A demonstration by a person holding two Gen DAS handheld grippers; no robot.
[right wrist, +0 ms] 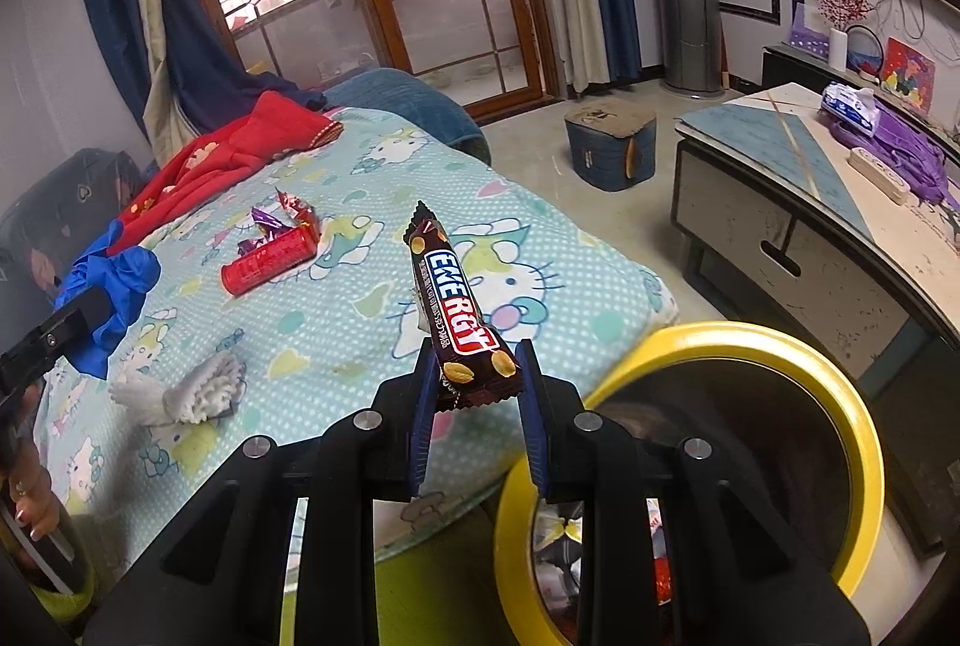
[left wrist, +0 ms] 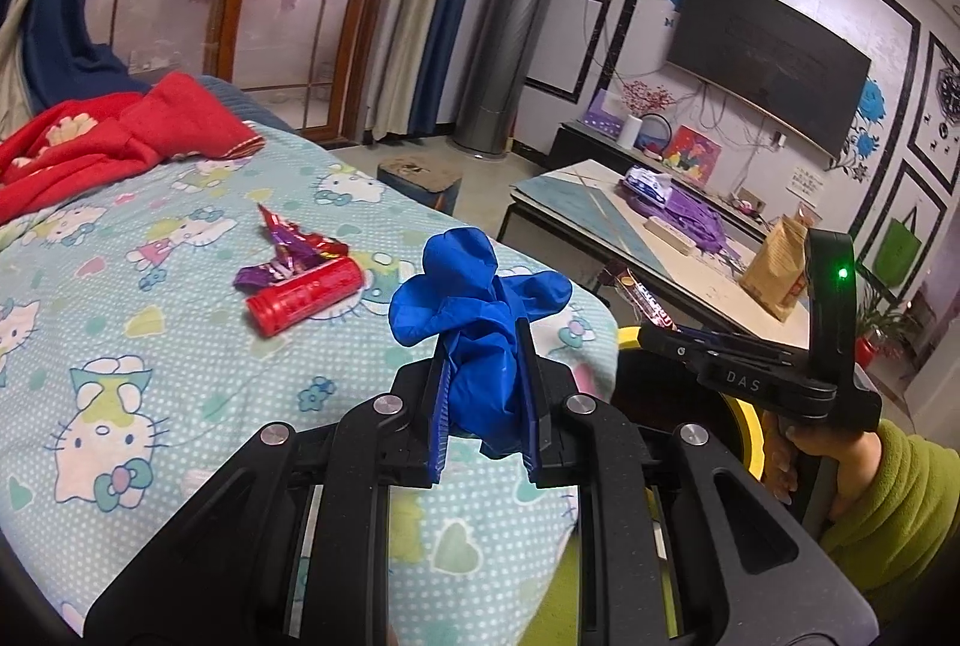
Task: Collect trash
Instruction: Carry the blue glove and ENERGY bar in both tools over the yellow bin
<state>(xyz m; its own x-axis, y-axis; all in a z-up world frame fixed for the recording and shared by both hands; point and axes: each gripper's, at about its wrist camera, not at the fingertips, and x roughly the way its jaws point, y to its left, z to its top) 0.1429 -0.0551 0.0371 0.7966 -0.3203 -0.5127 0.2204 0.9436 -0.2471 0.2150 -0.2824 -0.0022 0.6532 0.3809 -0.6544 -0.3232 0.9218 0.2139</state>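
Note:
My left gripper (left wrist: pixel 480 346) is shut on a crumpled blue glove (left wrist: pixel 474 286) and holds it above the Hello Kitty blanket (left wrist: pixel 180 376). My right gripper (right wrist: pixel 474 376) is shut on a brown ENERGY bar wrapper (right wrist: pixel 456 310), beside the yellow-rimmed bin (right wrist: pixel 840 406). A red tube (left wrist: pixel 303 295) and purple-red foil wrappers (left wrist: pixel 288 244) lie on the blanket ahead. A white crumpled tissue (right wrist: pixel 192 394) lies on the blanket in the right wrist view. The blue glove also shows at the left of that view (right wrist: pixel 114 280).
A red garment (left wrist: pixel 108 136) lies at the bed's far end. A low table (left wrist: pixel 600 220) with a tissue pack, purple bag and brown paper bag stands to the right. A blue stool (right wrist: pixel 609 145) sits on the floor beyond the bed.

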